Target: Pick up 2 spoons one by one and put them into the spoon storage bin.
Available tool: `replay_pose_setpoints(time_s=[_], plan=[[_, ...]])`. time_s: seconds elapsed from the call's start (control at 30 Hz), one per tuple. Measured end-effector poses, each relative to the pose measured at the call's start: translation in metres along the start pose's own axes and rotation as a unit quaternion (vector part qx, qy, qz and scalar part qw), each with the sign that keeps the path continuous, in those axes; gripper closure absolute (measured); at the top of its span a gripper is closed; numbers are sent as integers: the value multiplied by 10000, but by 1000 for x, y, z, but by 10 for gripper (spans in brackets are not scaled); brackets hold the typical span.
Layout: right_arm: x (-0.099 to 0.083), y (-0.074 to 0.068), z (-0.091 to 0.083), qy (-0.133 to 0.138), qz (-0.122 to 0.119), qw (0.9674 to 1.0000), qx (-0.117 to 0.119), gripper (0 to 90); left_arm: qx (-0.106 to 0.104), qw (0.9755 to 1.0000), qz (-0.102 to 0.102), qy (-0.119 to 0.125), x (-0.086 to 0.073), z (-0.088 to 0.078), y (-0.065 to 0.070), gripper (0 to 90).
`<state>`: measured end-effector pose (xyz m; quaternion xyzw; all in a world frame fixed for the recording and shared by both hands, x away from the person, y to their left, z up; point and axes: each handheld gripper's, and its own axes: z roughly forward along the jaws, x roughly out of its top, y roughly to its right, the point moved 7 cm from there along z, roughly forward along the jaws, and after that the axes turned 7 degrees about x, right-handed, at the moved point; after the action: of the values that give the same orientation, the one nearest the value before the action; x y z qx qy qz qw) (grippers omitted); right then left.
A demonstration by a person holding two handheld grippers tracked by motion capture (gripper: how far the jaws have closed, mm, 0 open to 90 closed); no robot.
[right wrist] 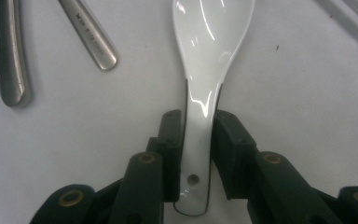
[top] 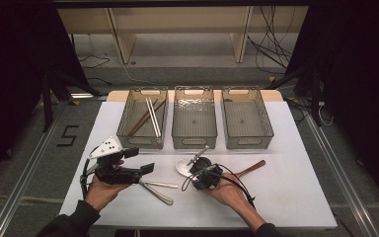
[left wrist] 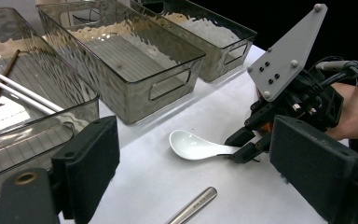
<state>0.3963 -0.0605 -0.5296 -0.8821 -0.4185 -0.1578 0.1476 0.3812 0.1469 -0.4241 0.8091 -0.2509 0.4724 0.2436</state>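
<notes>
The right gripper (right wrist: 198,140) has its fingers clamped on the white ceramic spoon's (right wrist: 205,70) handle, bowl toward twelve o'clock on the counter (right wrist: 307,93). The left gripper (top: 139,160) hovers at nine o'clock, fingers spread, grasping nothing.

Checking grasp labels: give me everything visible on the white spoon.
The white spoon is a glossy, ceramic-looking soup spoon with a deep oval bowl, a short flat handle and a small hole near the handle's end. It looks intact and clean. It lies flat on the white table, bowl up, in front of the middle bin, apart from the metal handles nearby. The right gripper has its jaws on either side of the handle, pads against its edges; nothing else touches it.
</notes>
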Motion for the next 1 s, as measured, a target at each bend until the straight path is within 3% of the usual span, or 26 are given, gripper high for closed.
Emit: replay_pose_setpoints(time_s=[0.47, 0.73, 1.0], plan=[[0, 1, -1, 12, -59, 10000, -7, 772, -12, 10000, 23, -33, -1, 0, 0, 156], [2, 3, -7, 187, -1, 9998, 90, 773, 12, 10000, 25, -21, 0, 0, -2, 156], [11, 6, -25, 494, 3, 9987, 118, 773, 4, 10000, 18, 23, 1, -1, -2, 156]])
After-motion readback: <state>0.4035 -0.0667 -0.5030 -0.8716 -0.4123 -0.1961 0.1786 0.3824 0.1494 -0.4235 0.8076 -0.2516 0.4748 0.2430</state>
